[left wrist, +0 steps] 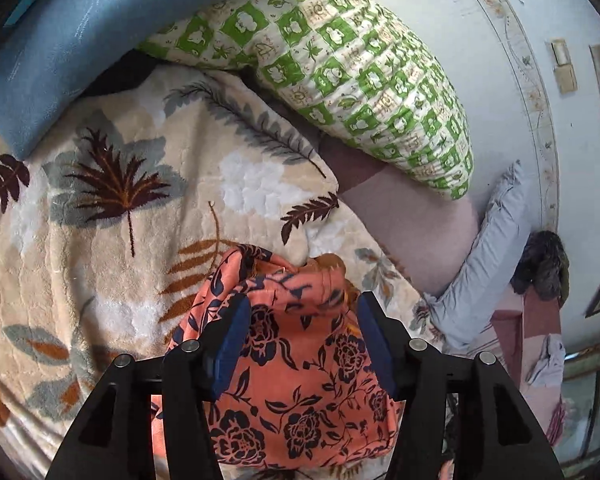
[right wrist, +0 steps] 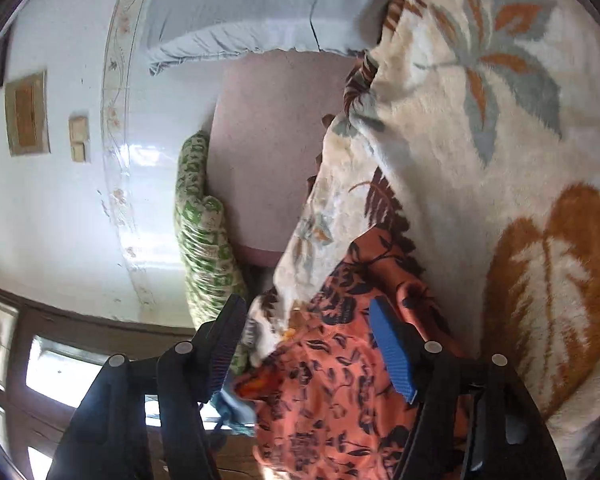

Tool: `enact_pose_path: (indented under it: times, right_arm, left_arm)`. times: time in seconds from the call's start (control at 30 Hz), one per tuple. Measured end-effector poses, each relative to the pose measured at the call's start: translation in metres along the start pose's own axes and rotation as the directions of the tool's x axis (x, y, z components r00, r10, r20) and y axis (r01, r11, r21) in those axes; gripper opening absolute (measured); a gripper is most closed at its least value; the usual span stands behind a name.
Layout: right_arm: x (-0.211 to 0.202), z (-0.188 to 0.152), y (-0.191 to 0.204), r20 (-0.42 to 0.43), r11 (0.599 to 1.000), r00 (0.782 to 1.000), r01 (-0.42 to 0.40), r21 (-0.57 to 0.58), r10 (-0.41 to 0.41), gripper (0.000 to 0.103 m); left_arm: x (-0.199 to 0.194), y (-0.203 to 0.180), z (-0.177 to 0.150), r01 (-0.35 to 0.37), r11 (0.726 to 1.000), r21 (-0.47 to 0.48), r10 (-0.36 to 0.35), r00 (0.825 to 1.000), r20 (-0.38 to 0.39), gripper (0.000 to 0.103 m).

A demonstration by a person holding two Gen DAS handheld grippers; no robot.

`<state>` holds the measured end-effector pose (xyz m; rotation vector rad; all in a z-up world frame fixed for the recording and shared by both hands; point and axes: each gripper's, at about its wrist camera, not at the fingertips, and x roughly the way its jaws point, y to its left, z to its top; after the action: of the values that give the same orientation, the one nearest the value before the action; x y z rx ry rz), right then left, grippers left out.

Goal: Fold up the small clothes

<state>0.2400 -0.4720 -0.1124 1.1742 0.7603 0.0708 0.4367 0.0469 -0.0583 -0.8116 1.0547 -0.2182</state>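
Note:
A small orange garment [left wrist: 300, 360] with dark navy flowers lies bunched on a cream leaf-print blanket [left wrist: 112, 208]. My left gripper [left wrist: 302, 312] is open, its blue pads on either side of the garment's upper part, just above it. In the right wrist view the same garment [right wrist: 332, 392] lies at the blanket's edge [right wrist: 480, 128]. My right gripper [right wrist: 308, 316] is open too, with the garment's crumpled end between its fingers. Neither gripper pinches the cloth.
A green-and-white checked quilt [left wrist: 340, 76] and a blue blanket [left wrist: 80, 36] lie at the far side. A pink sheet [left wrist: 412, 216] and a grey pillow [left wrist: 496, 248] are to the right, by a white wall [left wrist: 480, 20]. A window [right wrist: 60, 376] shows low in the right view.

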Motion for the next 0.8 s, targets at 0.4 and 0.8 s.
enact_pose_path:
  times: [0.4, 0.8]
  right_arm:
    - [0.076, -0.048, 0.033, 0.003, 0.744, 0.870, 0.423, -0.518, -0.493, 0.070]
    - [0.049, -0.005, 0.000, 0.057, 0.822, 0.892, 0.437, -0.364, -0.449, 0.024]
  left_arm:
    - [0.097, -0.011, -0.040, -0.297, 0.921, 0.251, 0.321, 0.945, -0.062, 0.048]
    - [0.085, 0.034, -0.028, -0.196, 0.977, 0.084, 0.204, 0.975, -0.093, 0.017]
